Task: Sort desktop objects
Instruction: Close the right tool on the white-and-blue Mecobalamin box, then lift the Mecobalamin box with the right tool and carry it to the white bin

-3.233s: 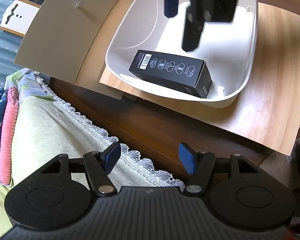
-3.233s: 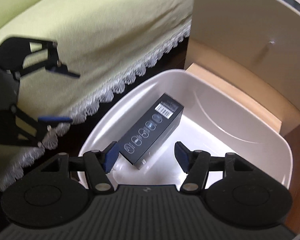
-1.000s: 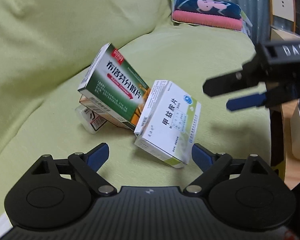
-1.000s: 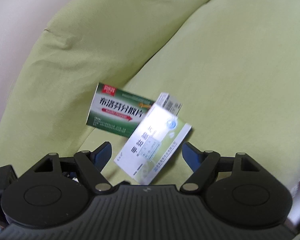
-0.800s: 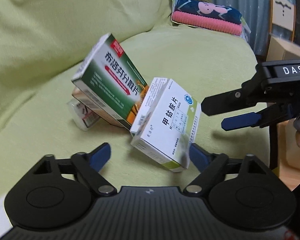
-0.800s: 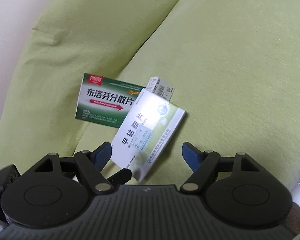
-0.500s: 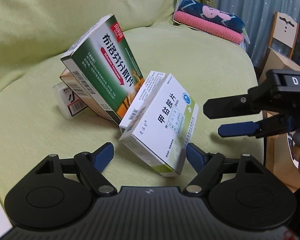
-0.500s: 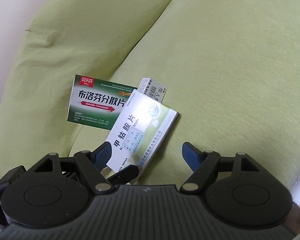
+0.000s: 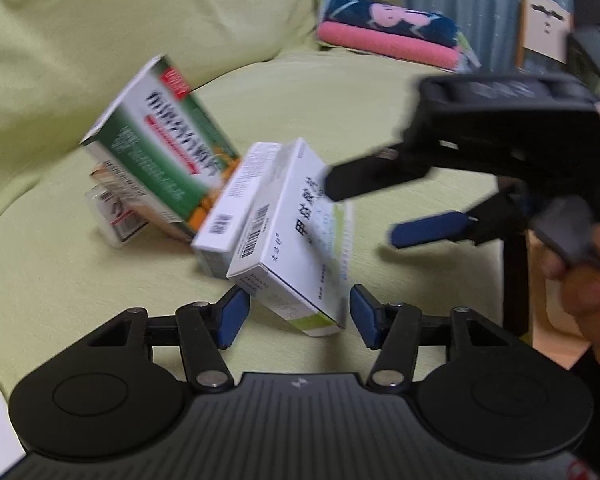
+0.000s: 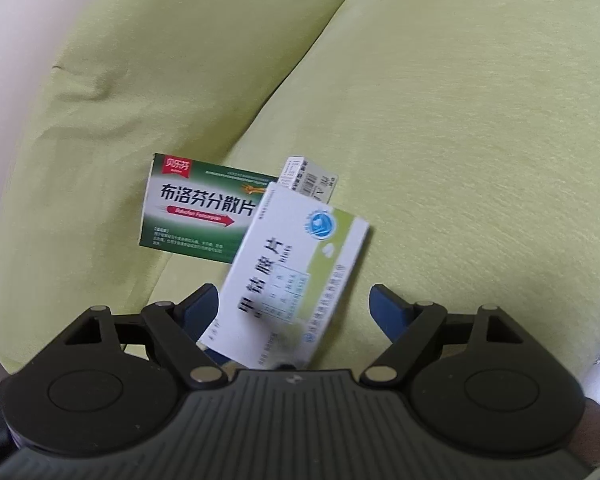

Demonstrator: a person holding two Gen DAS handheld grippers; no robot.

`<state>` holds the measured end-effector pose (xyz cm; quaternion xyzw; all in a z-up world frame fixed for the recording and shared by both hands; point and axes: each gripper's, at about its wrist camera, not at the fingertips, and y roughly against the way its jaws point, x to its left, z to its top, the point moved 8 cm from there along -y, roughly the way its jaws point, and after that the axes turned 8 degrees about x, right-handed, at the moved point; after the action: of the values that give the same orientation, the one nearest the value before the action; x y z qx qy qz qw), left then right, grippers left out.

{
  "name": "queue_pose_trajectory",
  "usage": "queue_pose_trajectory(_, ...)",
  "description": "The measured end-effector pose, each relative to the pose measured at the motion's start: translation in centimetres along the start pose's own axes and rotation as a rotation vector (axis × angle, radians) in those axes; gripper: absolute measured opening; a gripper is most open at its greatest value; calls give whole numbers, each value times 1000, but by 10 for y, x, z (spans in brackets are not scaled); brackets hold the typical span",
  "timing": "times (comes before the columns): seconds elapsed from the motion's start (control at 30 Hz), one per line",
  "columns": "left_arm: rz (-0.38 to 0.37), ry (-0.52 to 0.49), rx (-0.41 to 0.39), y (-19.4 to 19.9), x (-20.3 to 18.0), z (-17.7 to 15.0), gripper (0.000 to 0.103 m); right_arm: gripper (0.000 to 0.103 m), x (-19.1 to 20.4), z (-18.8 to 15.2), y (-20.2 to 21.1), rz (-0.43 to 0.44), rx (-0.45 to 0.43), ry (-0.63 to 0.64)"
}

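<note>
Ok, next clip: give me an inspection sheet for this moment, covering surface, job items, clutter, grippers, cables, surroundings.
Surface: green sofa seat.
Job's things: white medicine box leaning in a pile with the green medicine box, a narrow white box and a small clear bottle.
Clutter: folded pink and navy towels.
Grippers: left gripper open, straddling the white box; right gripper open over it.
Cables: nothing seen.
Surroundings: blue curtain, wooden chair back.
</note>
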<state>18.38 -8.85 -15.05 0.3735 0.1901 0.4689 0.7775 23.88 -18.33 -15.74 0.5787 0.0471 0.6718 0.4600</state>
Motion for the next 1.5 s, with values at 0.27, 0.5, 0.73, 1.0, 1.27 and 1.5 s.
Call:
queue_pose_trajectory(0.27, -32, -141, -11, 3, -41, -4, 59, 81, 0, 1, 1, -4, -1, 10)
queue_pose_trajectory(0.5, -56, -144, -1, 3, -47, -7, 59, 61, 2, 0, -5, -30, 23, 28)
queue_pose_trajectory(0.73, -44, -149, 3, 2, -48, -10, 59, 33, -7, -1, -6, -39, 45, -2)
queue_pose_trajectory(1.0, -19, -165, 24, 1, -46, -14, 59, 22, -3, -2, -1, -64, 31, 37)
queue_pose_trajectory(1.27, 4, -198, 54, -5, -48, -20, 59, 22, 9, -5, 18, -264, 37, 258)
queue_pose_trajectory(1.5, 1, -207, 54, -9, -52, -17, 60, 22, 9, -8, 15, -363, 114, 361)
